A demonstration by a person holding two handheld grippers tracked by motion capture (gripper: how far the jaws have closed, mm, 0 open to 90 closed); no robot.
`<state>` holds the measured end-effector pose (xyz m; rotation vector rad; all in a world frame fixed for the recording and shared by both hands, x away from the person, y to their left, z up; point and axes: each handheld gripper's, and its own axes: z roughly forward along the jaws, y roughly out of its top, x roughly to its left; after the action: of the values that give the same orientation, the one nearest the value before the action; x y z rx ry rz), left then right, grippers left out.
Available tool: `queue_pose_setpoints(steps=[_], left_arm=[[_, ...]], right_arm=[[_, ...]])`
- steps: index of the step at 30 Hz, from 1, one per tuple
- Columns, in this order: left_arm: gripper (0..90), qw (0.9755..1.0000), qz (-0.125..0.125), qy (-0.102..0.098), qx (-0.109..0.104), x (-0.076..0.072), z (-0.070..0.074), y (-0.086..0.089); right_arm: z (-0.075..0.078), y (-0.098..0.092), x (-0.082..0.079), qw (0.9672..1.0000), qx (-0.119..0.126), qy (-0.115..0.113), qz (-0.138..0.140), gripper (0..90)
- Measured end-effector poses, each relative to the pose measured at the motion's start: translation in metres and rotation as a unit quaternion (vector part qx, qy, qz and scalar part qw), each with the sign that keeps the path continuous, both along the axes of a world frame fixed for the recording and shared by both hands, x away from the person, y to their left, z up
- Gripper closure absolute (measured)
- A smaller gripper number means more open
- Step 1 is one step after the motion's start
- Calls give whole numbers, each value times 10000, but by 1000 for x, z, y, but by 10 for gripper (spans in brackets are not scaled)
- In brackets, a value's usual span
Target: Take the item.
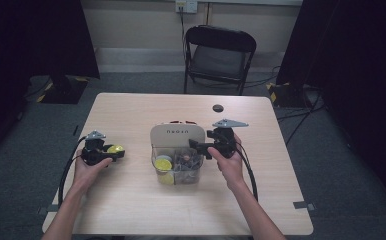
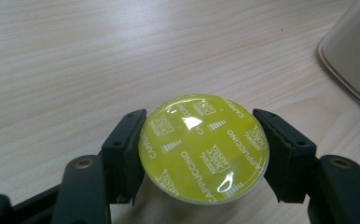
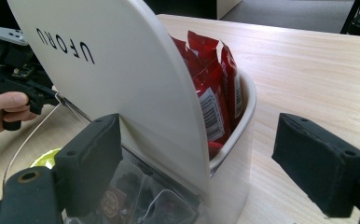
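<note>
Yellow-lidded round coffee capsule (image 2: pixel 204 148) sits pinched flat between the left gripper's (image 1: pixel 112 151) fingers (image 2: pixel 124 151), low over the wooden bench (image 1: pixel 131 205), left of the cream-and-clear plastic organiser box (image 1: pixel 177 136). The right gripper's (image 1: pixel 197 146) fingers (image 3: pixel 320 165) stand spread astride the box's cream wall.

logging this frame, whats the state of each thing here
left gripper: shut on capsule
capsule: yellow lid up, held over the table left of the organizer
right gripper: open, jaws either side of the organizer's corner
organizer: upright, holds capsules in the clear front part
red packets: standing in the back compartment
chair: unfolded, empty
</note>
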<state>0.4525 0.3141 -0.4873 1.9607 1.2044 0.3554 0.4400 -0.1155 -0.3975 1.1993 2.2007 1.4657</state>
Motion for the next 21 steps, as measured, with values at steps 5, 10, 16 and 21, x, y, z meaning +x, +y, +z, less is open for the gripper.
queue_pose_setpoints(steps=[5,10,16,21], left_arm=[[380,10000,61,-2,-32,0,-3,0],[378,9999,92,39,-95,-1,-3,2],[294,9993,255,42,-283,0,-2,3],[245,9989,236,9,-412,-1,2,4]], right_arm=[[0,0,0,10000,-12,-20,-6,152],[0,0,0,10000,-13,-9,-1,151],[0,0,0,10000,4,14,-2,151],[-1,0,1,10000,15,74,31,152]])
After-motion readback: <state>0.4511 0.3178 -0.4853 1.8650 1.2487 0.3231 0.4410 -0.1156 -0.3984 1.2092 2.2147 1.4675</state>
